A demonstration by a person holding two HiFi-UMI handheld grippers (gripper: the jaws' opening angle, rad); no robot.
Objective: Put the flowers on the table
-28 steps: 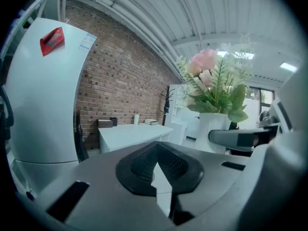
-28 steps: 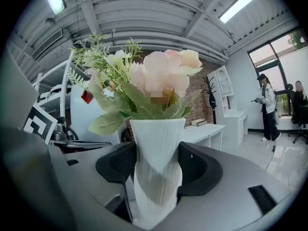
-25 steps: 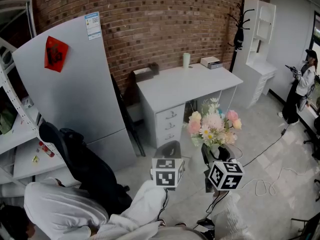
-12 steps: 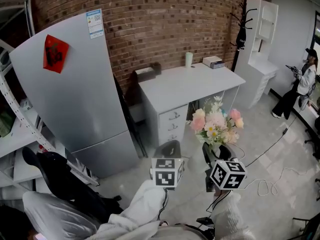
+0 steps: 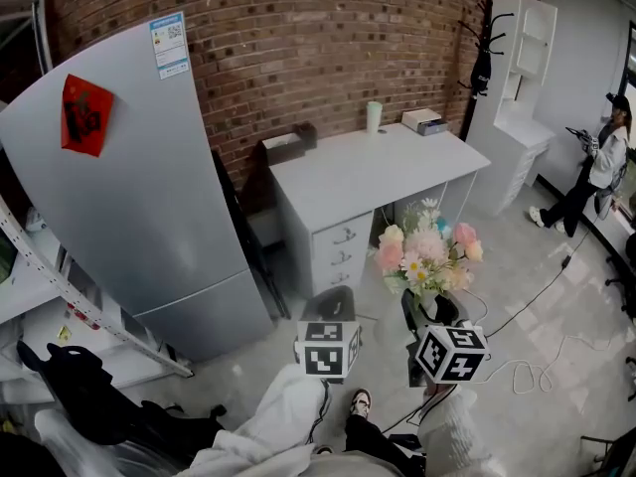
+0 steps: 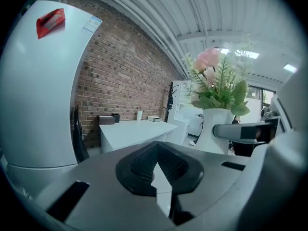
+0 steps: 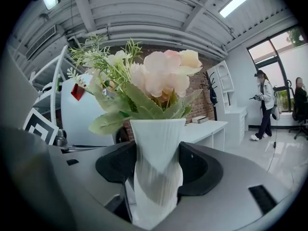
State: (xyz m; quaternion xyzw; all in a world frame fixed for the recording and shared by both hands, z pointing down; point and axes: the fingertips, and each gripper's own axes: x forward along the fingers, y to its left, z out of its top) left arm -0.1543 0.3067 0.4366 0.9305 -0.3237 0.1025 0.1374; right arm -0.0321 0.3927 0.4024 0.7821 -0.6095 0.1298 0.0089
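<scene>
From the head view, my right gripper (image 5: 430,316) holds the flowers (image 5: 427,254) up over the floor (image 5: 556,316), in front of the front edge of the white table (image 5: 378,172) and clear of it, with the pink and cream blooms overlapping its right-hand legs. My left gripper (image 5: 333,304) hangs just beside it, level with it, in front of the table's drawers. A pale cup (image 5: 373,117) and a flat box (image 5: 422,120) stand along the table's back edge against the brick wall (image 5: 298,38). A grey fridge (image 5: 129,187) stands to the left of the table, and a person (image 5: 599,172) stands well off at the right edge of the room. A cable (image 5: 532,291) trails across the floor. In the left gripper view, my left gripper (image 6: 159,172) has its dark pads brought together with nothing between them. Beyond it I see the flowers (image 6: 216,76) in their white vase (image 6: 214,124) at the right, and the table (image 6: 137,129) further back beside the fridge (image 6: 38,90). In the right gripper view, my right gripper (image 7: 156,182) is clamped on the ribbed white vase (image 7: 159,138), one pad on each side of its narrow lower part. The vase stands upright and the flowers (image 7: 154,81) spread above its rim. The table (image 7: 207,128) shows behind it, and the person (image 7: 264,105) stands at the far right.
</scene>
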